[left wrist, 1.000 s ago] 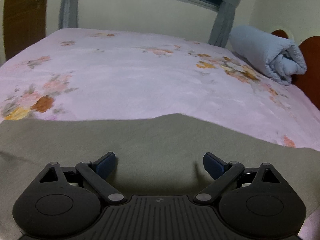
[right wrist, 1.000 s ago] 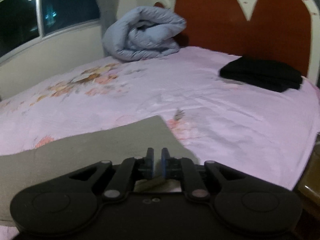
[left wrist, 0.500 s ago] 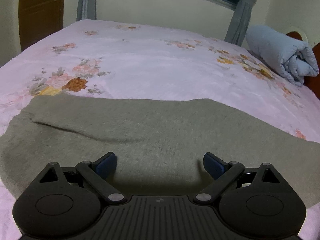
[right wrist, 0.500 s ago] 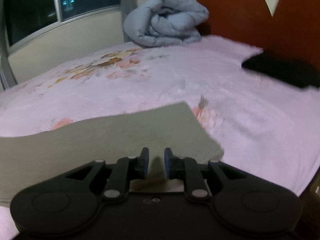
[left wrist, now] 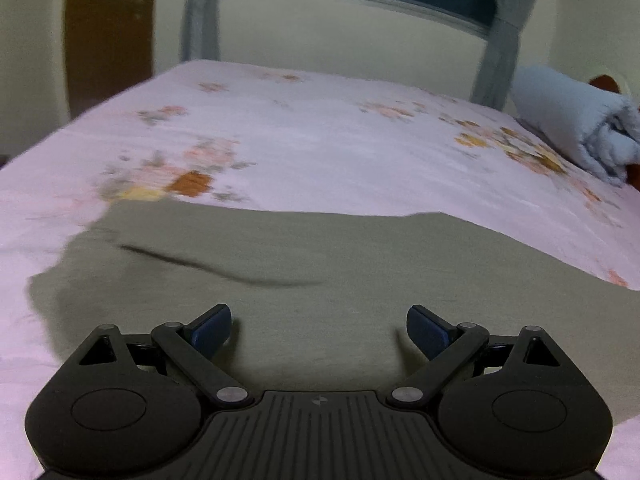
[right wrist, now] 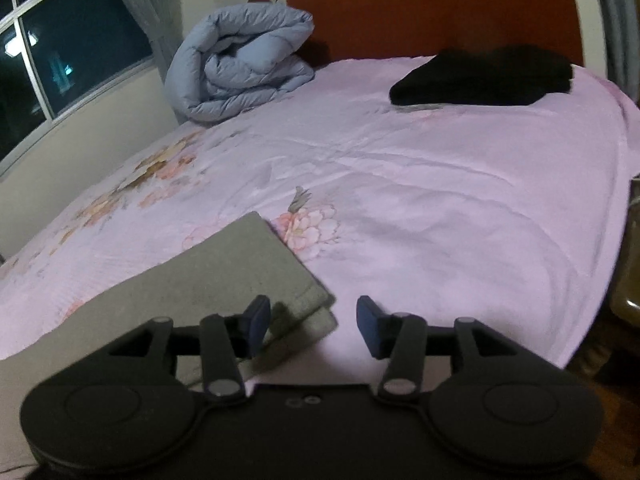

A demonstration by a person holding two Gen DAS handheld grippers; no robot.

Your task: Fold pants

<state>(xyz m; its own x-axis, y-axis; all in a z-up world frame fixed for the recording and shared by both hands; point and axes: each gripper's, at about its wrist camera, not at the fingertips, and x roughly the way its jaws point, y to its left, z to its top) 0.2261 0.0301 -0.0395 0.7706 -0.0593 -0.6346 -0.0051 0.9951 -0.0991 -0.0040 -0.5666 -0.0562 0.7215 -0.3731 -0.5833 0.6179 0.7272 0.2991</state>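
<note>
Olive-grey pants lie flat in a long band across the near side of the pink floral bed sheet. My left gripper hovers over them, open, nothing between its blue pads. In the right wrist view the pants' end lies doubled, two layered edges showing at the corner. My right gripper sits at that corner with its jaws opening; the left pad is over the cloth edge, the right pad over bare sheet, and neither presses on the fabric.
A rolled pale-blue duvet rests by the red-brown headboard. A folded black garment lies near the headboard. The bed's right edge drops off to the floor. A window and grey curtains stand behind the bed.
My right gripper was shut on the pants' end and has let it go, jaws spreading, the doubled corner now lying on the sheet. The left gripper drew back, showing more of the pants' left end.
</note>
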